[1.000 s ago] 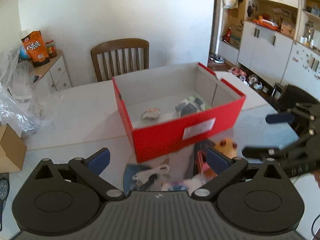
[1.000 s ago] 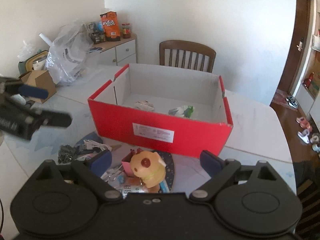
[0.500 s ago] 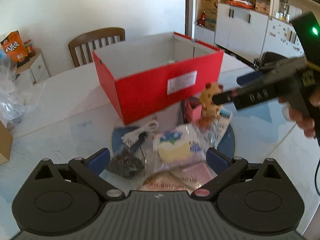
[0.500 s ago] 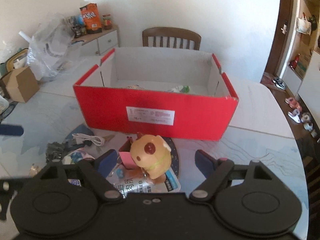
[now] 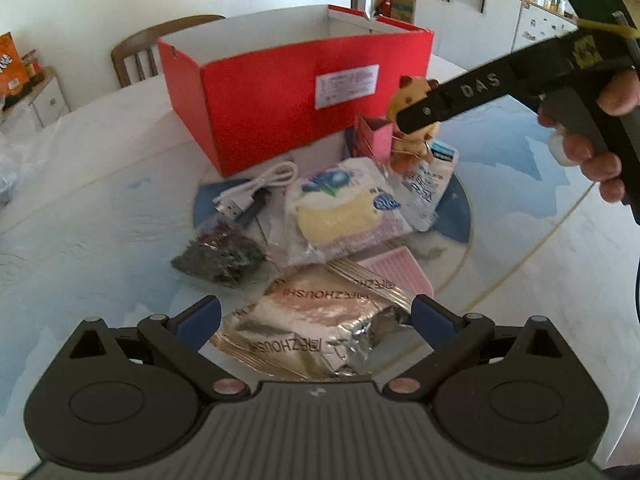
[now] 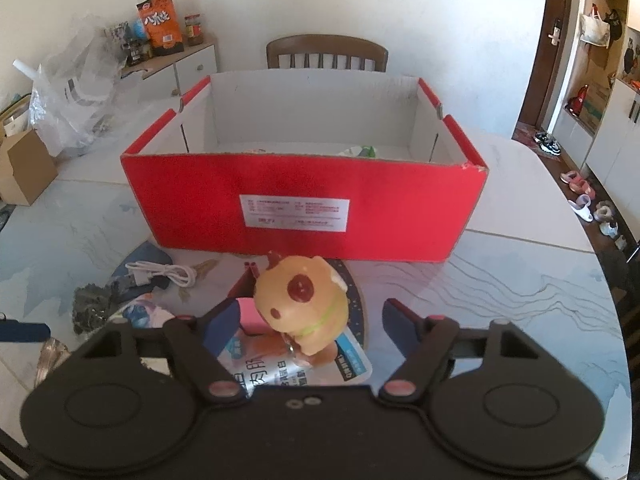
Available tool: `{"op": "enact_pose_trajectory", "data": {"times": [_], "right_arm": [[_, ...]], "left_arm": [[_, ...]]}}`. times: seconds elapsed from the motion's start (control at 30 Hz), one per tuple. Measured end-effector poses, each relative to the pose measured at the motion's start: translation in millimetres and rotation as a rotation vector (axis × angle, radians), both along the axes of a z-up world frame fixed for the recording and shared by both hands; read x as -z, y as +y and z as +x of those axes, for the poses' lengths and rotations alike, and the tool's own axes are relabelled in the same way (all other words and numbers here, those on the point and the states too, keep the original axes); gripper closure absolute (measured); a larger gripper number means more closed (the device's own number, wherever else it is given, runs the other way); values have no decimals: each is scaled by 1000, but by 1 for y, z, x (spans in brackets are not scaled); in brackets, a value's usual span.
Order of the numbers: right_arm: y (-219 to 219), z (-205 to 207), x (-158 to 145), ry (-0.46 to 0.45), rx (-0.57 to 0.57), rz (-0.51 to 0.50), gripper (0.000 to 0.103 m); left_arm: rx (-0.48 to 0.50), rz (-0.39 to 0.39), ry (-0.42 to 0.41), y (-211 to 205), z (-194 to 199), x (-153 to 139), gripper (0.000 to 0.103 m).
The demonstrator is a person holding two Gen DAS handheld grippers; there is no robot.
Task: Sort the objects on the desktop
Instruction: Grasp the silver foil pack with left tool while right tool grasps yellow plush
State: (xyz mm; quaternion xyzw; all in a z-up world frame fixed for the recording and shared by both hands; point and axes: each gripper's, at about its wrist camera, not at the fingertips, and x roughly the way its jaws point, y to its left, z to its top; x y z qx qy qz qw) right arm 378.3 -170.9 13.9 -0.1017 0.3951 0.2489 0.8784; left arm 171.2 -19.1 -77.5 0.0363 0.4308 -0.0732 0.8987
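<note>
An open red box stands at the back with a few items inside. In front lies a pile: a gold foil snack packet, a blueberry cake packet, a white USB cable, a dark crinkled packet, a pink tray, a pink carton and a yellow plush toy. My left gripper is open, its fingers on either side of the foil packet. My right gripper is open around the plush toy.
A wooden chair stands behind the table. A cabinet with snacks, plastic bags and a cardboard box are at the left. White cupboards and shoes on the floor are at the right.
Both grippers have come down and closer to the pile. The left one now straddles the foil packet; the right one has closed in around the plush toy.
</note>
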Motion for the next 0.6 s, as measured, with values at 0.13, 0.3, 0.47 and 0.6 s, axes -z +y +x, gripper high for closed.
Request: {"op": "enact_pose_trajectory", "data": {"times": [0.13, 0.3, 0.47, 0.6], "right_arm": [[4, 2, 3, -1, -6, -12, 28], [5, 5, 5, 3, -26, -9, 33], [7, 7, 7, 7, -51, -13, 47], [6, 8, 6, 12, -57, -8, 47]], "left_arm": [[0, -16, 7, -1, 3, 3, 3], [9, -32, 9, 0, 4, 2, 10], [-3, -43, 9, 2, 2, -2, 20], [39, -43, -1, 5, 0, -10, 21]]}}
